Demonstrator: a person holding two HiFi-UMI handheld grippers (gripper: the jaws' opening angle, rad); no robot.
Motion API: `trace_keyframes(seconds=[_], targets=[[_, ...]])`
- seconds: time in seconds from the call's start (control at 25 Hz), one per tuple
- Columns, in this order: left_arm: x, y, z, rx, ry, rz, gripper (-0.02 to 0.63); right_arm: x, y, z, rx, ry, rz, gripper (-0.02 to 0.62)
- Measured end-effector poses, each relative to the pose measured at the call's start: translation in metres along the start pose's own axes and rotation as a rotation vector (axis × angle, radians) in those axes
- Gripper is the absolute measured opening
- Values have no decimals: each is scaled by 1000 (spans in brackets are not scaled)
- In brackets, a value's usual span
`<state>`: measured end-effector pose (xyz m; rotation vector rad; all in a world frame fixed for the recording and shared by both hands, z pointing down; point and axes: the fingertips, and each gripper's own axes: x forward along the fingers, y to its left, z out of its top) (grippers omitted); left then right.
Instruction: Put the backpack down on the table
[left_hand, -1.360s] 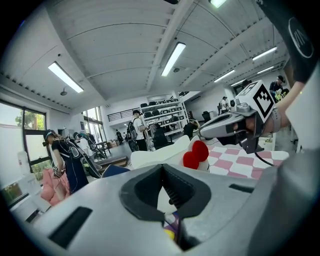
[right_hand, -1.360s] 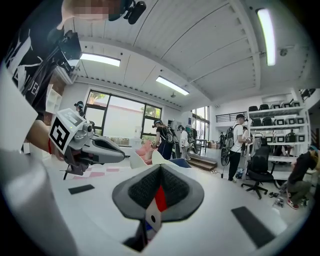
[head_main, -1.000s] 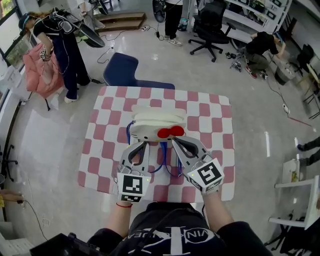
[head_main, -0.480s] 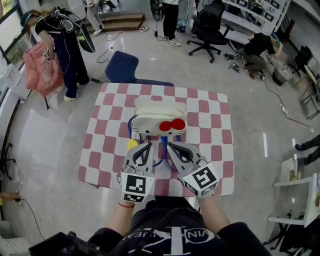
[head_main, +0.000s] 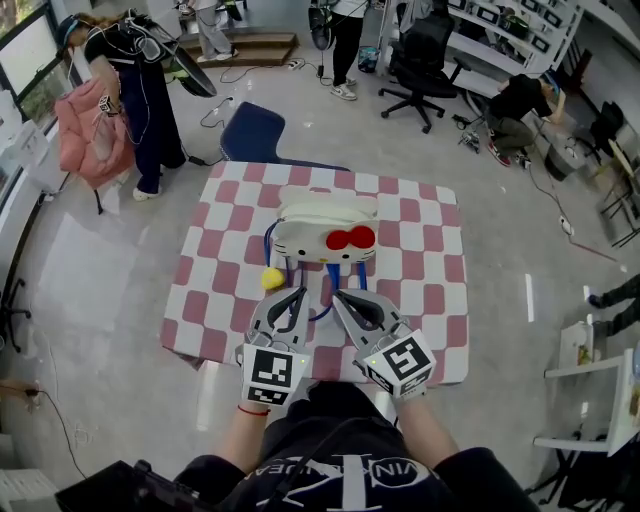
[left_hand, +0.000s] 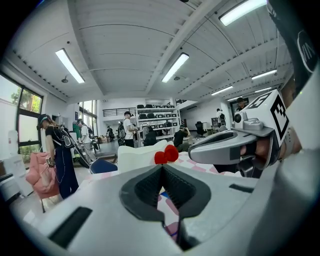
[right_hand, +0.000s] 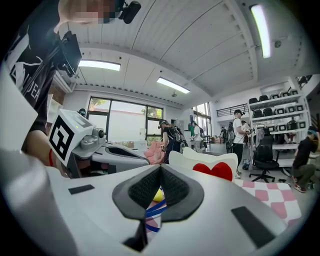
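A white, soft-sided backpack with a red bow on its front is being shown lying on a table draped in a red-and-white checked cloth. It is sitting just ahead of both sets of jaws, touched by neither. Thin blue shoulder straps are being trailed from the bag back toward the jaws, and they are lying on the cloth between the two tips. A small yellow ball is resting on the cloth just ahead and to the left of the left jaws.

The left gripper is being held with its jaws pressed together at the tips. Its own view shows nothing clamped between them, only cloth and a sliver of blue strap through the gap behind the pads. The right gripper is likewise being held closed. Blue strap is being seen through the opening beneath its pads, apparently lying beyond rather than pinched.

The bag is judged to be already set down, so the task is judged nearly or fully done.

For handling, the bag is judged light and floppy, likely to sag and swing if lifted by one strap. The straps are being taken as narrow and slippery-looking. A firmer hold is expected where a strap is stitched into the bag's top edge ahead of the jaws, one gripper on each side.
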<state>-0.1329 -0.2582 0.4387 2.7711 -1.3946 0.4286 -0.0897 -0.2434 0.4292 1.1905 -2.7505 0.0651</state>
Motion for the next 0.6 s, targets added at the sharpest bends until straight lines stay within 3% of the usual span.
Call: trace_keyframes(seconds=[0.6], targets=[[-48, -25, -37, -48, 41, -12, 5, -31, 51, -28, 41, 36, -4, 0]])
